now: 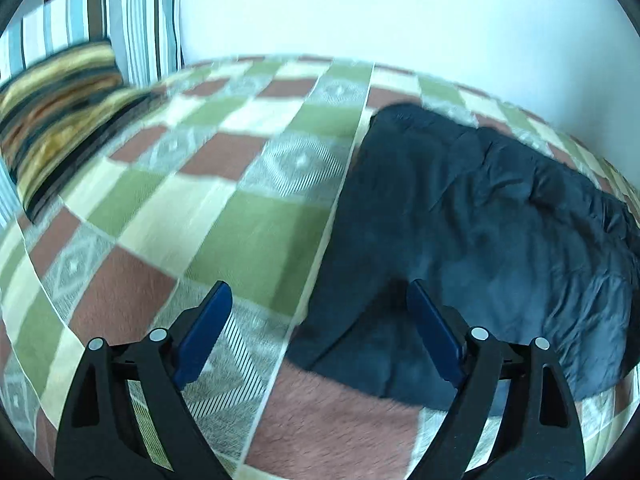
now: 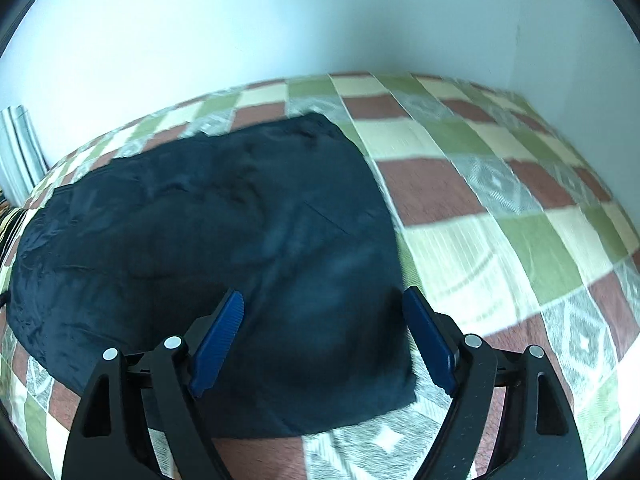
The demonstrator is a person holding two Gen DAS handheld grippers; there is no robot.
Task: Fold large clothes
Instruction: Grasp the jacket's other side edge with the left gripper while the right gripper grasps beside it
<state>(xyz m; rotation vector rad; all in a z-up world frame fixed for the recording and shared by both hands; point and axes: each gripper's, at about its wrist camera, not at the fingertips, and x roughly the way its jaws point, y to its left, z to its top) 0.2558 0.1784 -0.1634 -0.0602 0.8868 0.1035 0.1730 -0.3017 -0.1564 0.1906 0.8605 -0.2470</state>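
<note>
Dark navy garment (image 2: pixel 224 240) lies folded, slightly rumpled, on checkered bedspread (image 2: pixel 500 216).

A home bedroom: a bed with checkered bedspread (image 1: pixel 224 216), striped pillows (image 1: pixel 60 92) and plain white wall (image 2: pixel 280 20)

No legible txt, labels or nos. anywhere; views maybe too blurry.
</note>
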